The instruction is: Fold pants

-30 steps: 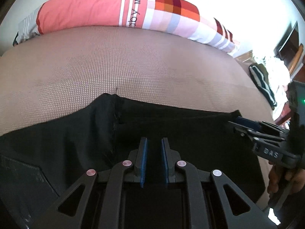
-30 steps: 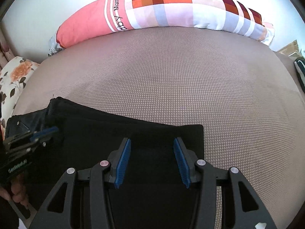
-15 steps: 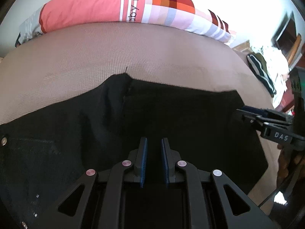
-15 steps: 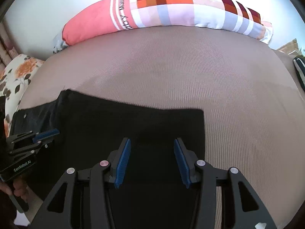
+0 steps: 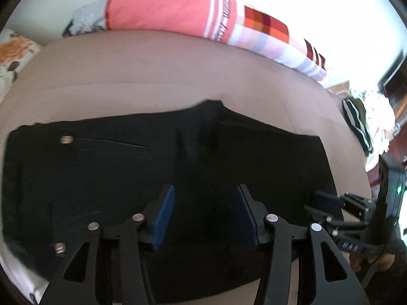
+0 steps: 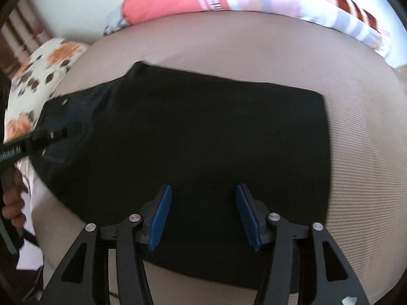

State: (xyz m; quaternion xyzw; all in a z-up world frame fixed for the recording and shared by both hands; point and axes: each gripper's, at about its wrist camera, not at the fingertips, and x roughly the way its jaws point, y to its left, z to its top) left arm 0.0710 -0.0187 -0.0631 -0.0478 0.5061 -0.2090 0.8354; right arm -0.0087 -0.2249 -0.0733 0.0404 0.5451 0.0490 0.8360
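The left gripper (image 5: 206,213) hung over the black pants (image 5: 127,178) with its jaws opening, the blue pads (image 5: 164,218) well apart and nothing pinched between them; only dark cloth lay below the gap. The right gripper (image 6: 203,213) stood the same way, its jaws also opening, spread and holding nothing, poised above the pants (image 6: 203,132) nearer their squared-off end. Neither pair of pads appeared to press on the fabric, though whether the fingertips brushed it could not be told.

The pants lay flat on the tan bed cover (image 6: 254,50) as a broad dark slab, with a doubled layer over the right-hand part, its edge showing as a ridge (image 5: 221,122) in the left view. Rivets (image 5: 66,139) marked the waist end at the left. Judged from that, one fold looked done and laid down; the bundle was still long, so at least one more fold across its length probably remained. A long patchwork pillow (image 5: 178,10) lay along the far edge.
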